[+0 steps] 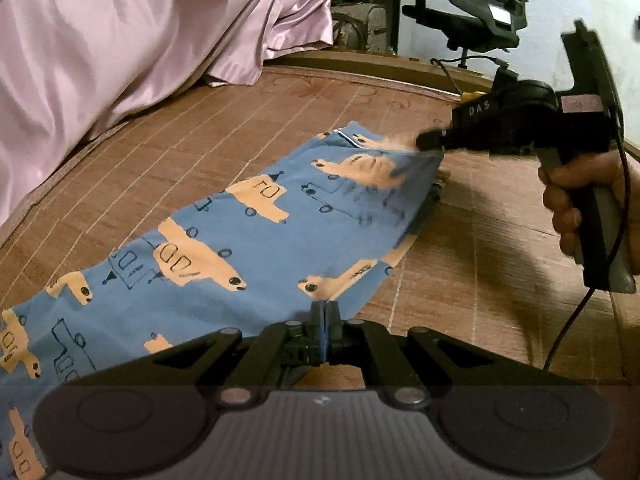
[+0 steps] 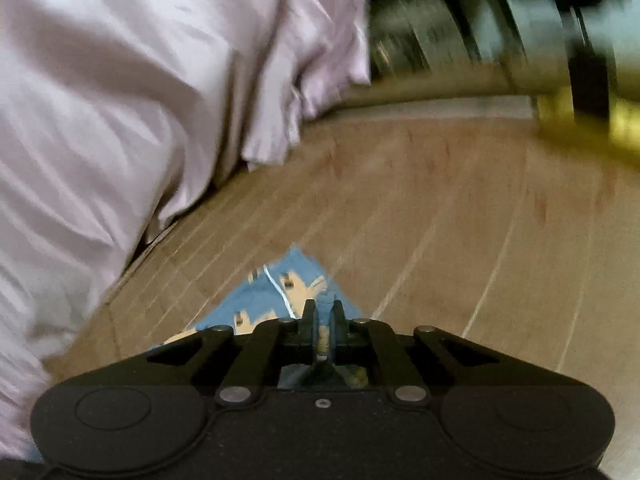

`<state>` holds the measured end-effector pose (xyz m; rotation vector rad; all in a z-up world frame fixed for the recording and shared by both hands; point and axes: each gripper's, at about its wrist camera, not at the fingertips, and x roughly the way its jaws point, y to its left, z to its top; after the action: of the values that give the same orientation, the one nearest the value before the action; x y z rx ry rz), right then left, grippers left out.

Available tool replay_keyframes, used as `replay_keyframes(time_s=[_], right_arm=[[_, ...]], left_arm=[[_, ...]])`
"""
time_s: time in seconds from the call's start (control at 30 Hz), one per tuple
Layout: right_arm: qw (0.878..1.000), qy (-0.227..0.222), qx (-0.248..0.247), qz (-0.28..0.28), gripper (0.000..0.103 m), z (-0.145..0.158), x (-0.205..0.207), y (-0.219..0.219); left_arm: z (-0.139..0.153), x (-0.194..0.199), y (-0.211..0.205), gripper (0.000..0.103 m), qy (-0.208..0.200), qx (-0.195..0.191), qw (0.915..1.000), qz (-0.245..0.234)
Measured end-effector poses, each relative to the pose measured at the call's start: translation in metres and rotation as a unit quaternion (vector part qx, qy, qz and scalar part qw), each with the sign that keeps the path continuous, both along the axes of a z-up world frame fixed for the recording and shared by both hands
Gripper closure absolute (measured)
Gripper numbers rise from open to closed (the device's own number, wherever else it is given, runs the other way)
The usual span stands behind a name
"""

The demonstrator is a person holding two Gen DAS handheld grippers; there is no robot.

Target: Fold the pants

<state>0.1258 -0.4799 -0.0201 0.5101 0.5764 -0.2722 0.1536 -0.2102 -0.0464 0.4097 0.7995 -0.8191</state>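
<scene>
In the left wrist view, your left gripper [image 1: 325,312] sits at the bottom centre of the frame with its jaws pressed together on the near edge of the pants [image 1: 240,248]. The blue fabric, printed with tan vehicles, spreads from the lower left up toward the middle right across the woven mat [image 1: 460,264]. At the upper right, your right gripper [image 1: 430,141] pinches the far edge of the pants, where the cloth is blurred and looks lifted. Your right hand [image 1: 576,196] wraps the grip at the right edge, with a black cable [image 1: 576,320] trailing below it. A pink quilt [image 1: 120,48] fills the upper left, and an office chair [image 1: 484,4] stands at the top right.

In the right wrist view, heavily blurred, your right gripper [image 2: 323,320] holds its jaws closed on a fold of the pants [image 2: 276,292] at the lower centre; a white piped seam [image 2: 276,286] runs across the cloth just ahead of the fingertips. The mat [image 2: 440,208] stretches across the middle and right, and the pink quilt [image 2: 128,100] covers the left side.
</scene>
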Motion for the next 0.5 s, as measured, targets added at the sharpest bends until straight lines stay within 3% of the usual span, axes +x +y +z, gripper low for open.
replay_keyframes(time_s=[0.03, 0.1, 0.2, 0.23, 0.27, 0.3, 0.37, 0.5], right_arm=[[0.999, 0.003, -0.034, 0.005, 0.098, 0.004, 0.0, 0.005], [0.998, 0.029, -0.053, 0.013, 0.097, -0.003, 0.004, 0.007], [0.995, 0.074, -0.072, 0.014, 0.084, -0.019, 0.007, 0.009], [0.992, 0.083, -0.099, 0.01, 0.069, -0.017, 0.007, 0.013], [0.989, 0.084, -0.121, 0.009, 0.057, -0.014, 0.006, 0.016], [0.986, 0.075, -0.147, 0.011, 0.052, -0.01, 0.004, 0.021], [0.983, 0.059, -0.17, 0.028, 0.038, -0.003, 0.003, 0.029], [0.984, 0.043, -0.145, 0.09, 0.038, 0.0, 0.01, 0.048]], left_arm=[[-0.001, -0.001, 0.0, 0.103, 0.002, -0.001, 1.0, -0.005], [-0.006, -0.002, 0.001, 0.103, 0.014, 0.004, 0.9998, -0.013], [-0.012, -0.004, 0.011, 0.092, 0.028, 0.019, 0.9994, -0.005], [-0.011, -0.004, 0.019, 0.084, 0.035, 0.012, 0.9993, 0.003], [-0.008, -0.004, 0.03, 0.077, 0.045, -0.002, 0.9988, 0.018], [-0.003, -0.004, 0.043, 0.072, 0.052, -0.019, 0.9979, 0.032], [0.007, -0.003, 0.07, 0.048, 0.048, -0.052, 0.9947, 0.074], [0.016, 0.01, 0.121, 0.047, 0.024, -0.061, 0.9808, 0.184]])
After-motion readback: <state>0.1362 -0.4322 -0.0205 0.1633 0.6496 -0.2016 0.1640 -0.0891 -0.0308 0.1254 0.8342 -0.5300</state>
